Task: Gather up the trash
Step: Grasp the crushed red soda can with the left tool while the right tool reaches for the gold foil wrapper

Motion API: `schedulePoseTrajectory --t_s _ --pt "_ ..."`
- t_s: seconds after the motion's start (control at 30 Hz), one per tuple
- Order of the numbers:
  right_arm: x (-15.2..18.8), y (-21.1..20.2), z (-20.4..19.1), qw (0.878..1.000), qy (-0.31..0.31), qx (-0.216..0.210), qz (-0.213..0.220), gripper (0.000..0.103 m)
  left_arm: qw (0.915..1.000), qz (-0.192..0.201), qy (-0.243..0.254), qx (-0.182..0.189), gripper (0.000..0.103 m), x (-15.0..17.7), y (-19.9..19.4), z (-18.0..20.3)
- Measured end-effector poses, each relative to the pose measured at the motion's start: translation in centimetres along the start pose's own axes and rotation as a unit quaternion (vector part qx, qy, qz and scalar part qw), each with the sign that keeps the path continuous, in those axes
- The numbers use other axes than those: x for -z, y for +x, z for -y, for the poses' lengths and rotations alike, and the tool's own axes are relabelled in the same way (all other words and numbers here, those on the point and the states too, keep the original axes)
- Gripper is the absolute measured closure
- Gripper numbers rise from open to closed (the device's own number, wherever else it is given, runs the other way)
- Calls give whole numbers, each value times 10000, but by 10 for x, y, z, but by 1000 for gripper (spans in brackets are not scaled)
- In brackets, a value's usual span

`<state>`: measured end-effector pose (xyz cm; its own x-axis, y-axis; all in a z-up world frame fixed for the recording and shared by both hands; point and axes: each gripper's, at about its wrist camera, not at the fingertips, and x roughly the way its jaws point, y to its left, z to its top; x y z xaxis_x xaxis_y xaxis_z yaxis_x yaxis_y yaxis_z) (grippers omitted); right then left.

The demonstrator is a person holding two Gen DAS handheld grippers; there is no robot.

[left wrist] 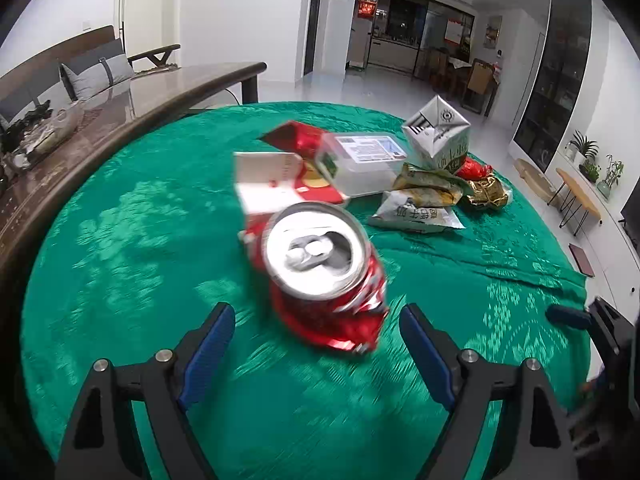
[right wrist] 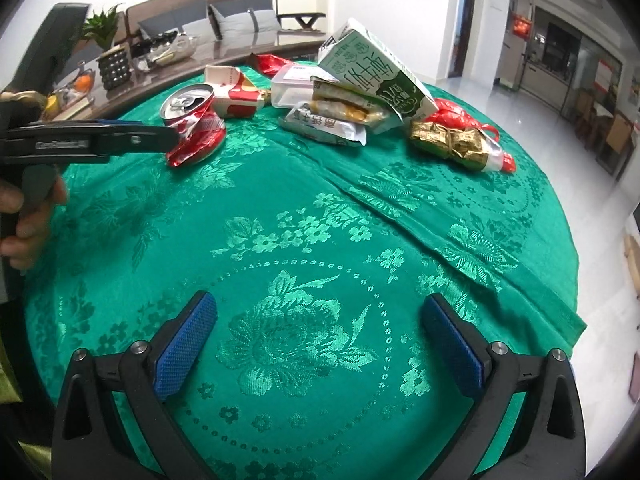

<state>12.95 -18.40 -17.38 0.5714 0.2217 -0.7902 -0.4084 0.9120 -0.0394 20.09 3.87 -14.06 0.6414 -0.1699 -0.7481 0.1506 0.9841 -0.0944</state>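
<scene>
A crushed red soda can (left wrist: 324,276) lies on the green tablecloth (left wrist: 120,240), just ahead of my open left gripper (left wrist: 318,320), between its blue pads but not gripped. It also shows in the right wrist view (right wrist: 192,128), where the left gripper's fingers (right wrist: 156,136) reach it from the left. My right gripper (right wrist: 320,312) is open and empty over bare cloth. Behind the can lie a red-and-white carton (left wrist: 276,188), a clear plastic box (left wrist: 364,164), a green-and-white milk carton (right wrist: 376,76), snack wrappers (right wrist: 332,120) and a gold-and-red bundle (right wrist: 460,140).
A dark wooden table (left wrist: 120,108) with glass bowls and a plant pot (right wrist: 114,66) borders the cloth on the far left. A sofa with grey cushions (right wrist: 240,20) stands behind it. The cloth's edge (right wrist: 560,304) drops off at the right, with white floor beyond.
</scene>
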Motion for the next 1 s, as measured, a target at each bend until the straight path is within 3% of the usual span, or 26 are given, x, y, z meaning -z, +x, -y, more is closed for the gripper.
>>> schedulePoseTrajectory --t_s 0.2,0.33,0.37,0.4,0.7,0.87,1.0 --pt "-1 1 1 10000 1 5 0 0 9974 -388 -38 -611 16 -10 37 11" --pt "-1 1 1 10000 -7 -6 4 0 9980 -317 -203 -503 20 -9 35 0" --pt "0 1 1 10000 -10 -12 6 0 9983 -285 -157 -475 34 -8 33 -1" --pt "0 1 1 10000 -15 -16 8 0 9987 -268 -70 -422 38 -6 30 -3" --pt "0 2 2 10000 -29 -47 -36 0 9985 -446 279 -132 37 25 -6 -13" --pt "-3 1 7 9999 56 -101 -128 1 9989 -434 -109 -152 37 27 -6 -22" --pt "-12 -8 39 9981 599 -90 57 1 9988 -395 -96 -265 35 27 -3 -22"
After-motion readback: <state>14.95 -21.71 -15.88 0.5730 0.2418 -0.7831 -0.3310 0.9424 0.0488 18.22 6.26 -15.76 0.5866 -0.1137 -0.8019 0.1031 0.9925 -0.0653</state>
